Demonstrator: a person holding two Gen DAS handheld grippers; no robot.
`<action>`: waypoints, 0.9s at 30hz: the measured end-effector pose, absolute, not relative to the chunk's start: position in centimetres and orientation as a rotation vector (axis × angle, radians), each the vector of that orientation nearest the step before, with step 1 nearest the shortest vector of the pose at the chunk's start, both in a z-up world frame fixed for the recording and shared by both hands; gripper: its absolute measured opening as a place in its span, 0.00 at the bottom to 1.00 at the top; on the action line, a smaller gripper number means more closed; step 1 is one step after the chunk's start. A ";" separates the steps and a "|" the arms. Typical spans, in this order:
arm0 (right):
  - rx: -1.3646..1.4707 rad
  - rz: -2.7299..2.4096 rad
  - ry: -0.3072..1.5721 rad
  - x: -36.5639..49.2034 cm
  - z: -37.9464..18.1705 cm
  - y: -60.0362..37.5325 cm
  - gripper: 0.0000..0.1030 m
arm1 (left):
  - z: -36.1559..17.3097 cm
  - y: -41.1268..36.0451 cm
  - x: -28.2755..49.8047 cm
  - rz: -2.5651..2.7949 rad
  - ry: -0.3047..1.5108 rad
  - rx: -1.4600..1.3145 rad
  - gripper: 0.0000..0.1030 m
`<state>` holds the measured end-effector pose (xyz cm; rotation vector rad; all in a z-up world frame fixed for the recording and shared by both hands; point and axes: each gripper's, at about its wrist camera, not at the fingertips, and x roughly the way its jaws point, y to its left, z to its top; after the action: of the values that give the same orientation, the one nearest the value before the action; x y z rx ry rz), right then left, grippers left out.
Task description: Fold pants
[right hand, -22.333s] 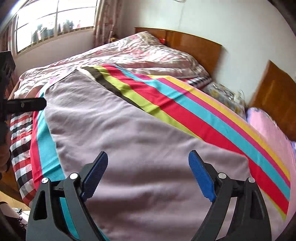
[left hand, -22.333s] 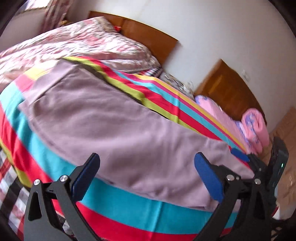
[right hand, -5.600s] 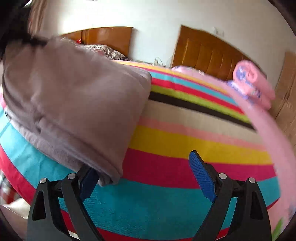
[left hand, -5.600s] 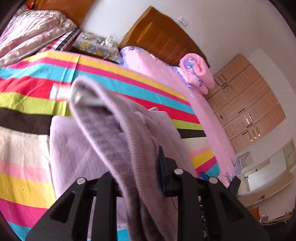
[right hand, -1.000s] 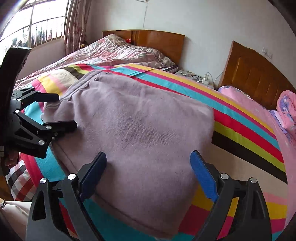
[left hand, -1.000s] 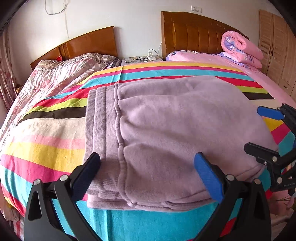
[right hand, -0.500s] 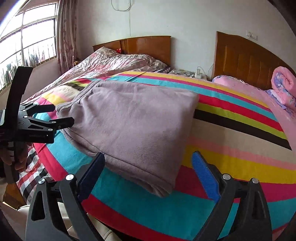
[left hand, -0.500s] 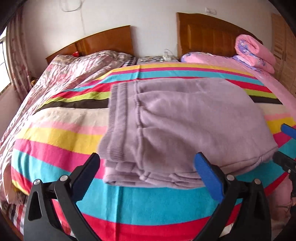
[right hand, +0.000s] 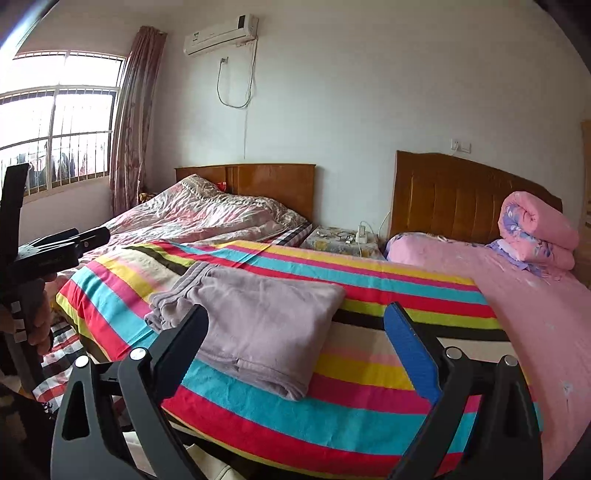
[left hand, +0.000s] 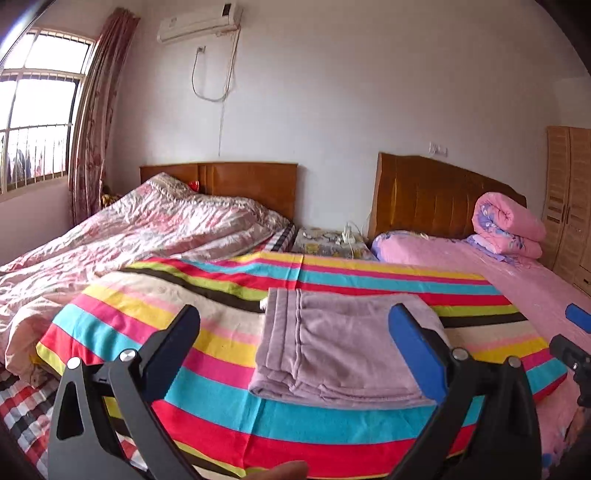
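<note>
- The mauve pants (left hand: 343, 350) are lying folded into a compact rectangle on the striped blanket (left hand: 221, 417), near its front edge and roughly in its middle.
- In the left wrist view the ribbed waistband is facing left, with the stacked layers showing along the near edge.
- The left gripper (left hand: 295, 343) is hanging above and in front of the bed with its jaws spread wide, gripping nothing and well clear of the fabric.
- The right gripper (right hand: 295, 339) is likewise gaping, its blue pads (right hand: 410, 350) apart and empty, held back from the blanket.
- In the right wrist view, the left gripper's dark body is showing at the left edge, with a hand (right hand: 38, 317) wrapped around its handle.
- The tip of the right gripper is peeking in at the right edge of the left wrist view.
- A rumpled floral quilt (left hand: 129, 236) is covering the bed by the window (left hand: 33, 122).
- A rolled pink blanket (left hand: 509, 230) is sitting at the head of the pink bed (left hand: 535, 288) beside a wooden headboard (left hand: 424, 195).
- An air conditioner (right hand: 221, 35) is hanging high on the wall.
</note>
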<state>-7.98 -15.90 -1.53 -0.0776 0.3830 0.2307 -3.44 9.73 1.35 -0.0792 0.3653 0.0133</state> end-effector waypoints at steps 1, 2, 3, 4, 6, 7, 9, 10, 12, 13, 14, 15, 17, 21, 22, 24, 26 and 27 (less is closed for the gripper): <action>-0.066 0.231 0.420 -7.8 -2.7 -15.5 0.90 | 0.5 9.4 -3.1 0.012 0.400 -0.079 0.99; -0.058 0.236 0.463 -7.5 -4.1 -15.0 0.90 | -0.5 8.9 -2.8 0.009 0.429 -0.071 0.99; -0.058 0.237 0.504 -7.2 -5.4 -14.6 0.90 | -1.5 8.4 -2.7 0.008 0.451 -0.058 0.99; -0.060 0.235 0.538 -6.9 -6.5 -14.4 0.90 | -2.3 7.8 -2.5 0.009 0.475 -0.044 0.99; -0.047 0.244 0.579 -6.7 -7.8 -14.2 0.90 | -3.7 6.9 -2.2 -0.005 0.524 -0.023 0.99; -0.040 0.249 0.585 -6.6 -8.1 -14.1 0.90 | -4.2 6.5 -2.1 -0.017 0.537 -0.017 0.99; -0.053 0.236 0.560 -7.0 -7.9 -13.7 0.90 | -4.6 6.1 -2.1 -0.029 0.540 -0.010 0.99; -0.060 0.230 0.543 -7.2 -7.6 -13.8 0.90 | -4.7 5.9 -2.3 -0.035 0.535 -0.007 0.99; -0.058 0.225 0.521 -7.4 -7.2 -13.7 0.90 | -4.7 5.7 -2.5 -0.040 0.522 -0.005 0.99; -0.054 0.220 0.517 -7.3 -7.1 -13.8 0.90 | -4.7 5.8 -2.7 -0.042 0.516 -0.008 0.99; -0.047 0.212 0.512 -7.3 -7.1 -14.0 0.90 | -4.7 5.8 -2.8 -0.044 0.511 -0.012 0.99; -0.039 0.207 0.511 -7.2 -7.0 -14.2 0.90 | -4.6 5.8 -2.9 -0.045 0.505 -0.015 0.99; -0.028 0.199 0.509 -7.1 -6.9 -14.4 0.90 | -4.4 5.8 -3.0 -0.045 0.497 -0.018 0.99; -0.015 0.183 0.499 -7.1 -6.8 -14.7 0.90 | -4.4 5.8 -3.0 -0.044 0.499 -0.019 0.99; -0.013 0.181 0.497 -7.1 -6.7 -14.7 0.90 | -4.4 5.8 -3.0 -0.045 0.500 -0.018 0.99; -0.010 0.181 0.496 -7.1 -6.7 -14.8 0.90 | -4.4 5.6 -3.0 -0.045 0.502 -0.013 0.99; -0.010 0.181 0.499 -7.0 -6.7 -14.9 0.90 | -4.5 5.5 -3.0 -0.047 0.503 -0.008 0.99; -0.010 0.181 0.500 -7.0 -6.8 -14.9 0.90 | -4.6 5.5 -3.0 -0.048 0.503 -0.006 0.99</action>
<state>-6.99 -14.85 -6.75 -0.0105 0.4999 0.1814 -3.03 5.49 -4.57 -0.0062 0.5025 -0.0475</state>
